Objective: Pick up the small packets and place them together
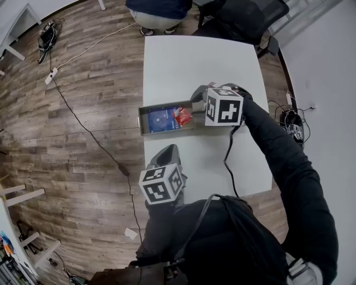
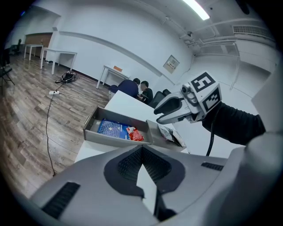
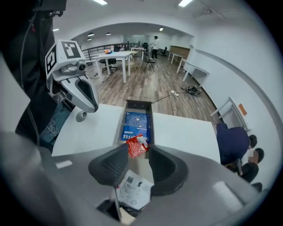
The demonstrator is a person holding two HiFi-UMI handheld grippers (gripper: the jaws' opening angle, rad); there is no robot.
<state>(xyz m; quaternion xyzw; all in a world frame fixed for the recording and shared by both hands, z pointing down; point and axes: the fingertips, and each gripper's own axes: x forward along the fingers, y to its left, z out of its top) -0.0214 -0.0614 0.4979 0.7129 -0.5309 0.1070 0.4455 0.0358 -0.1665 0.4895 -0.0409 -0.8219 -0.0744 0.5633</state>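
A grey tray (image 1: 140,119) lies across the white table (image 1: 183,61). In it are a blue packet (image 1: 161,118) and, touching it, a red packet (image 1: 183,116). My right gripper (image 1: 200,100) hangs open over the tray's right end. The red packet (image 3: 136,145) shows just beyond its parted pads, and a white printed packet (image 3: 135,190) lies below them, free of the pads. That white packet (image 2: 170,134) rests in the tray's right end, under the right gripper (image 2: 158,114). My left gripper (image 1: 168,151) is shut on nothing over the table's near part, pointing at the tray (image 2: 110,137).
A person (image 1: 158,14) sits at the table's far end beside a dark chair (image 1: 245,16). A cable (image 1: 83,125) runs over the wood floor left of the table. A black lead (image 1: 228,161) hangs from my right gripper. More desks (image 3: 115,57) stand farther off.
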